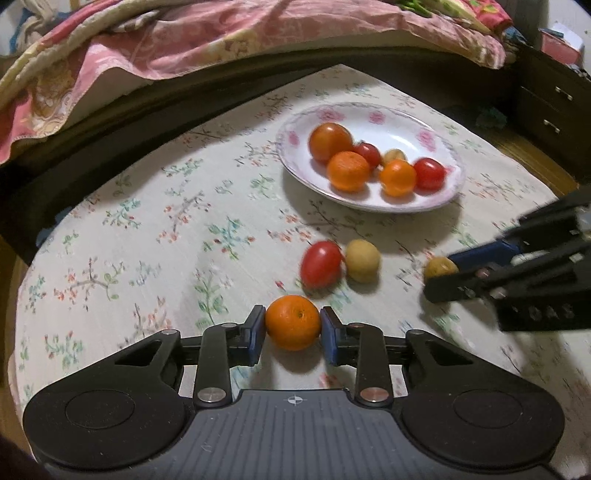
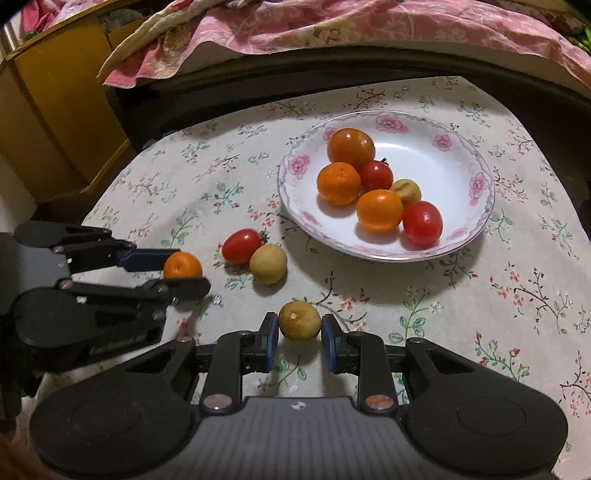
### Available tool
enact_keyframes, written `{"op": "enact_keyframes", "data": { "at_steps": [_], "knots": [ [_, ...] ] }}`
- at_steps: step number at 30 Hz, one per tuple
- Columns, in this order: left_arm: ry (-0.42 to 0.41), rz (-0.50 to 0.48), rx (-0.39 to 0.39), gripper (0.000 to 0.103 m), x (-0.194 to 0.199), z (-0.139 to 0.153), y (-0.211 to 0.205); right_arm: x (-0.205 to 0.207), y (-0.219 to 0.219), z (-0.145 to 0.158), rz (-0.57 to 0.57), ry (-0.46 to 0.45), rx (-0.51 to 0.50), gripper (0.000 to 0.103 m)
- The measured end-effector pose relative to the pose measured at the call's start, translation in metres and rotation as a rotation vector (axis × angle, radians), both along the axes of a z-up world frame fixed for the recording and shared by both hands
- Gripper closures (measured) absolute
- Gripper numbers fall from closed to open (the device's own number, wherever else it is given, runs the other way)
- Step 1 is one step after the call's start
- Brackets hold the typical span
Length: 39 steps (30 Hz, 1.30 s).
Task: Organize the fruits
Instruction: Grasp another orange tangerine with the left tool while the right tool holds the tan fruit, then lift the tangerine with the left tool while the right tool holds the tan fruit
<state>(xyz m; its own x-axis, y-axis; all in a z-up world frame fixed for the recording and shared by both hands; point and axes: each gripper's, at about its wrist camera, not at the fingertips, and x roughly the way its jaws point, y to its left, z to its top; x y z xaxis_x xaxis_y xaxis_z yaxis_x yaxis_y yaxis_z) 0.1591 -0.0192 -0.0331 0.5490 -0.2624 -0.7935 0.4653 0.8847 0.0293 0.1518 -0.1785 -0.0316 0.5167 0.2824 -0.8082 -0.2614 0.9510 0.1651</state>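
My left gripper (image 1: 293,326) is shut on a small orange (image 1: 293,322), with a blue pad against each side. In the right wrist view this orange (image 2: 182,264) sits between the left gripper's (image 2: 186,271) tips, low over the cloth. The right gripper (image 2: 299,328) is shut on a round brown-yellow fruit (image 2: 299,320). The left wrist view shows that fruit (image 1: 439,266) at the right gripper's (image 1: 441,275) tips. A red tomato (image 2: 242,246) and a yellow-brown fruit (image 2: 268,263) lie touching on the cloth between the grippers and the plate. The white flowered plate (image 2: 388,115) holds several oranges and tomatoes.
A floral cloth (image 2: 480,314) covers the round table. A dark bed frame with a pink quilt (image 2: 332,29) runs along the far edge. A yellow cabinet (image 2: 55,110) stands far left, and dark drawers (image 1: 554,107) far right. Bare cloth lies right of the plate.
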Motion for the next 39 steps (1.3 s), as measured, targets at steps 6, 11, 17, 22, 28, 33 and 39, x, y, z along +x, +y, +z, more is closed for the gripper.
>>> {"op": "enact_keyframes", "data": {
  "at_steps": [6, 11, 17, 22, 28, 33, 39],
  "knots": [
    [0.039, -0.051, 0.021, 0.063, -0.017, 0.004, -0.002, -0.010, 0.015, 0.000, 0.071, 0.003, -0.028, 0.074],
    [0.043, -0.059, 0.032, 0.061, -0.018, 0.004, -0.004, -0.007, 0.022, -0.010, 0.092, 0.027, -0.058, 0.074],
    [0.033, -0.064, 0.042, 0.057, -0.021, 0.003, -0.006, -0.008, 0.023, -0.011, 0.096, 0.022, -0.064, 0.074],
    [0.027, -0.070, 0.051, 0.049, -0.021, 0.002, -0.010, -0.008, 0.022, -0.011, 0.094, 0.023, -0.062, 0.074],
    [0.030, -0.068, 0.045, 0.048, -0.020, 0.002, -0.009, -0.008, 0.023, -0.011, 0.096, 0.021, -0.069, 0.074],
    [0.033, -0.075, 0.043, 0.063, -0.022, 0.004, -0.010, -0.009, 0.025, -0.010, 0.095, 0.017, -0.084, 0.074],
    [0.039, -0.059, 0.022, 0.063, -0.019, 0.007, -0.003, -0.007, 0.020, -0.007, 0.076, 0.009, -0.077, 0.074]
  ]
}}
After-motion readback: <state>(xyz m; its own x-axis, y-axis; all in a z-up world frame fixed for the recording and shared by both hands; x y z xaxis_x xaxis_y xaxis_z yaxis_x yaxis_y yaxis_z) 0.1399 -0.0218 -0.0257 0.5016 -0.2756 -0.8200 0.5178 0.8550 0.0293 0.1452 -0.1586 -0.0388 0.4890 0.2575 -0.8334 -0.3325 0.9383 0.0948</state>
